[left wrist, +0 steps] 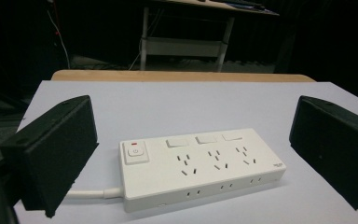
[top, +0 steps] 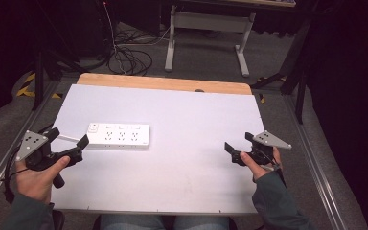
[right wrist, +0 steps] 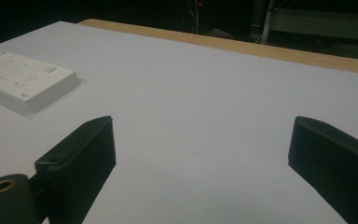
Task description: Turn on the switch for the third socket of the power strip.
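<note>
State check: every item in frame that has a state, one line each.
power strip: lying flat on the white table top, sockets up, nothing plugged in, not held
power strip switch: position cannot be told
power strip cable: attached, running off its switch end
left gripper: open, just left of the strip
right gripper: open, empty, over bare table

White power strip (top: 119, 135) lies flat on the white worktop (top: 182, 163), left of centre, long side running across; three socket groups in a row on top, each with a small rocker tab behind it; square main switch (left wrist: 135, 153) with a red mark at the cord end; white cord (left wrist: 91, 192) leaves that end; nothing plugged in; untouched, just ahead of the left gripper (top: 69, 139).
</note>
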`<action>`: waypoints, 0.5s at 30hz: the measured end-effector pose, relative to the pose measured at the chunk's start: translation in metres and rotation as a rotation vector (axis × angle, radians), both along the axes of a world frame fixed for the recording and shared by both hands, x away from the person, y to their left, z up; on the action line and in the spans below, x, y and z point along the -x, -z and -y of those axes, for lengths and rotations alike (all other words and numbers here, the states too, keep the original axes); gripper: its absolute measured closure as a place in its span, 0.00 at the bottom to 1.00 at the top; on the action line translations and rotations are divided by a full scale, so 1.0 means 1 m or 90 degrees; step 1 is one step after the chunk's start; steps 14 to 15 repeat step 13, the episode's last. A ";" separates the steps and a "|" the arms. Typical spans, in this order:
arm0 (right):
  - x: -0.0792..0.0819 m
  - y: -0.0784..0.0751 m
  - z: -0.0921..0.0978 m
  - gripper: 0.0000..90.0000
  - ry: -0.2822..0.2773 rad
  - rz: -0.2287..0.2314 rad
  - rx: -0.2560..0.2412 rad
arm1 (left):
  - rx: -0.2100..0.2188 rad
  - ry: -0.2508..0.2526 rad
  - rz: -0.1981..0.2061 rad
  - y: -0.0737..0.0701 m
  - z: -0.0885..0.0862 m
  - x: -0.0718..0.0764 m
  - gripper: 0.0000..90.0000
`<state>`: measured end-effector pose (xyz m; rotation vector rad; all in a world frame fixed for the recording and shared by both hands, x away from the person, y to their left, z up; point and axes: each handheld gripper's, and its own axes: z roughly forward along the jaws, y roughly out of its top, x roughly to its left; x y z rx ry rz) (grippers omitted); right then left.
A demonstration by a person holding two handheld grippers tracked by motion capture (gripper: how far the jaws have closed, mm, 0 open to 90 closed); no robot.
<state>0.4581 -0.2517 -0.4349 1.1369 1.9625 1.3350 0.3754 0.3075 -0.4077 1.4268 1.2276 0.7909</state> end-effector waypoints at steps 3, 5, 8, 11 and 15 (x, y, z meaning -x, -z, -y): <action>0.000 0.000 0.000 0.09 0.000 0.000 0.000 | 0.000 0.004 0.002 0.000 -0.001 0.000 0.02; 0.000 0.000 0.000 0.09 0.000 -0.001 0.000 | -0.004 0.006 -0.001 0.001 -0.001 0.000 0.02; 0.000 0.000 0.000 0.09 0.000 0.000 0.000 | -0.004 0.007 -0.002 0.001 -0.001 0.000 0.02; -0.001 0.000 0.000 0.09 -0.001 0.000 0.001 | -0.004 0.009 -0.004 0.002 -0.001 0.000 0.02; -0.001 0.000 0.000 0.09 -0.001 0.000 0.000 | 0.001 0.010 -0.006 0.003 -0.001 -0.001 0.02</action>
